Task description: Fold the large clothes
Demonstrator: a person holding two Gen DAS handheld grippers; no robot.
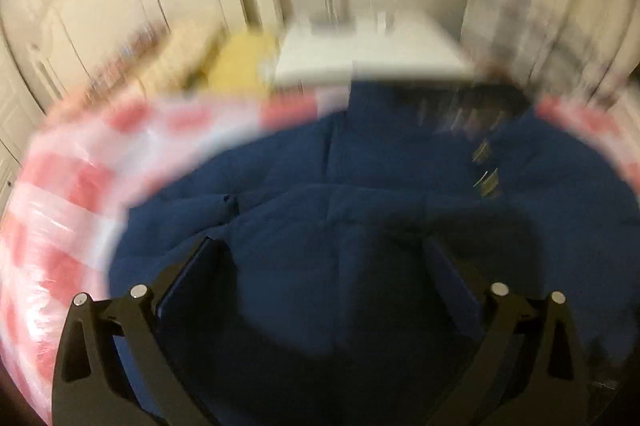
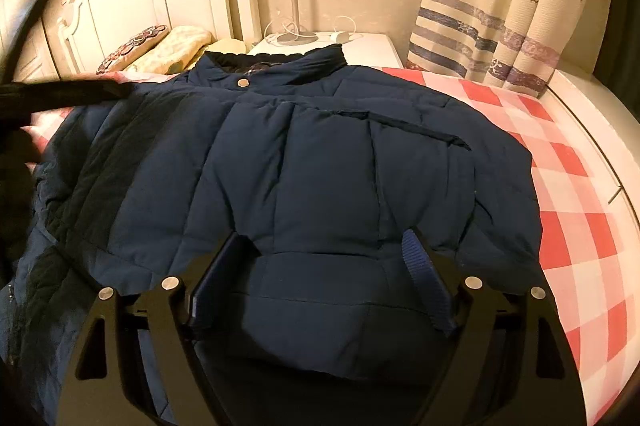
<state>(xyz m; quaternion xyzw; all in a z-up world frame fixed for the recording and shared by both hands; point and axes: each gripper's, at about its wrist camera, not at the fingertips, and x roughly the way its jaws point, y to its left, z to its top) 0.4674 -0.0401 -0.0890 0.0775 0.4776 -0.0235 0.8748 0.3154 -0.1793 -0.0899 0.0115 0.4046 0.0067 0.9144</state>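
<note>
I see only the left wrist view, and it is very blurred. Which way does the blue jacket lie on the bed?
Observer: In the right wrist view the jacket lies spread out, with its collar toward the white nightstand.
Operator: Which side faces up?
Observer: A round snap button shows just below the collar, so it is probably the front.
Operator: And the right tongs?
Observer: The right tongs are open, and the near edge of the jacket bulges up between the two fingers.
</note>
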